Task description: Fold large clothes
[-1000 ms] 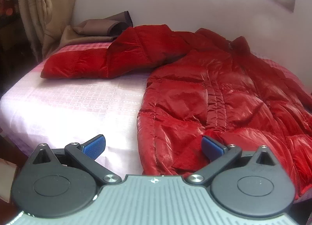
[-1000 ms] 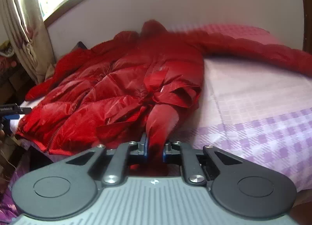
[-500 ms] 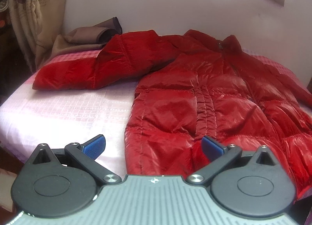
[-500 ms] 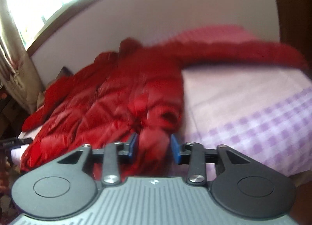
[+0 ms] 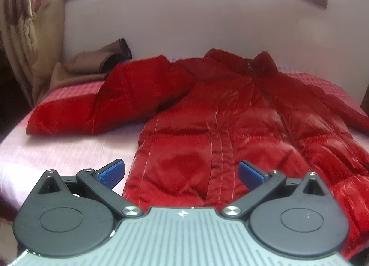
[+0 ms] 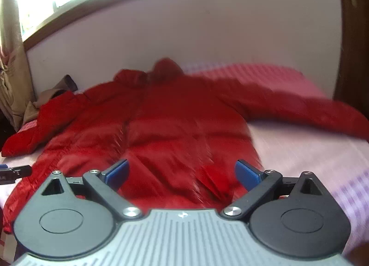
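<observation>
A shiny red puffer jacket [image 5: 219, 113] lies spread front-up on the bed, collar toward the far wall, both sleeves stretched out sideways. It also shows in the right wrist view [image 6: 175, 123], blurred. My left gripper [image 5: 181, 172] is open and empty, just above the jacket's bottom hem near its left side. My right gripper [image 6: 181, 172] is open and empty above the hem toward the jacket's right side. The tip of the left gripper [image 6: 13, 172] shows at the left edge of the right wrist view.
The bed has a pink checked sheet [image 5: 57, 150] that also shows in the right wrist view [image 6: 311, 155]. A brown garment [image 5: 96, 63] lies at the back left by the wall. A beige curtain [image 5: 25, 35] hangs at the left. A window runs above the wall.
My right gripper has opened and let go of the jacket's hem, which now lies flat. Both grippers have pulled back and the jacket has been spread out straight.
</observation>
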The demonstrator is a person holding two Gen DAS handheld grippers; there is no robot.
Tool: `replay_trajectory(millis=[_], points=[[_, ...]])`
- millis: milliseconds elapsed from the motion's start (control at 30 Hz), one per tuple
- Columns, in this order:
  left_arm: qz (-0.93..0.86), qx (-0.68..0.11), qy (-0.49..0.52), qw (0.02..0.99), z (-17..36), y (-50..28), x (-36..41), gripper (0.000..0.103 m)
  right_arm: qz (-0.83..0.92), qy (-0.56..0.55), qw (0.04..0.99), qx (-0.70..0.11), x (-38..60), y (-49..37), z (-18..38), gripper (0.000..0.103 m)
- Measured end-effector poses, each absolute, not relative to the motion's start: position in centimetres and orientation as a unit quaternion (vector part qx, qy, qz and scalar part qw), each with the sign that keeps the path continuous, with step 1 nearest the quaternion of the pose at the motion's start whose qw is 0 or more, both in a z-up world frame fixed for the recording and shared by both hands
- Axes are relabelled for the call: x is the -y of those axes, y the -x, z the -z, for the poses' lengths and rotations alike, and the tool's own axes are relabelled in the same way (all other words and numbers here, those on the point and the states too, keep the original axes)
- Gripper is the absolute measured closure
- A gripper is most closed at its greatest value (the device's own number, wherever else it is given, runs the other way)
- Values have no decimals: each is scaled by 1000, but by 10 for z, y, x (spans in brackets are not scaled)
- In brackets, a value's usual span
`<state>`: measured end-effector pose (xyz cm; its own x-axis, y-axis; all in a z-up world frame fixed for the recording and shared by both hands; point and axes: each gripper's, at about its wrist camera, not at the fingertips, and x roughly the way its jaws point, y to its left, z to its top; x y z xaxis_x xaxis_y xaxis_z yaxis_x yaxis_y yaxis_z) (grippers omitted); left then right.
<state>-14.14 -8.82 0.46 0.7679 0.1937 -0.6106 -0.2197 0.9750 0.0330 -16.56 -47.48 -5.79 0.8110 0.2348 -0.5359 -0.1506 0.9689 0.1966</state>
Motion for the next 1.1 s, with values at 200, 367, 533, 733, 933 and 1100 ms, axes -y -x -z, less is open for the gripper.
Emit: replay_trajectory(millis=[200,367,533,733,933,1100], points=[[-105,-323,23,940,-7,125,91,0,-159,-111,953,-233,464,161,49,4],[-89,-320,23,943,-10,108,98,0,-195,-234,913,-270,498,139,71,4],[-80,-299,11,951,-10,81,107,0,-119,-365,885,-265,588,117,92,4],[-102,-288,4,952,9,43,104,0,28,-478,849,-223,717,105,134,11],[-115,-330,19,937,41,27,91,0,106,-584,780,-197,806,102,177,22],[-116,-319,39,940,51,30,85,0,107,-601,771,-179,826,83,184,24]])
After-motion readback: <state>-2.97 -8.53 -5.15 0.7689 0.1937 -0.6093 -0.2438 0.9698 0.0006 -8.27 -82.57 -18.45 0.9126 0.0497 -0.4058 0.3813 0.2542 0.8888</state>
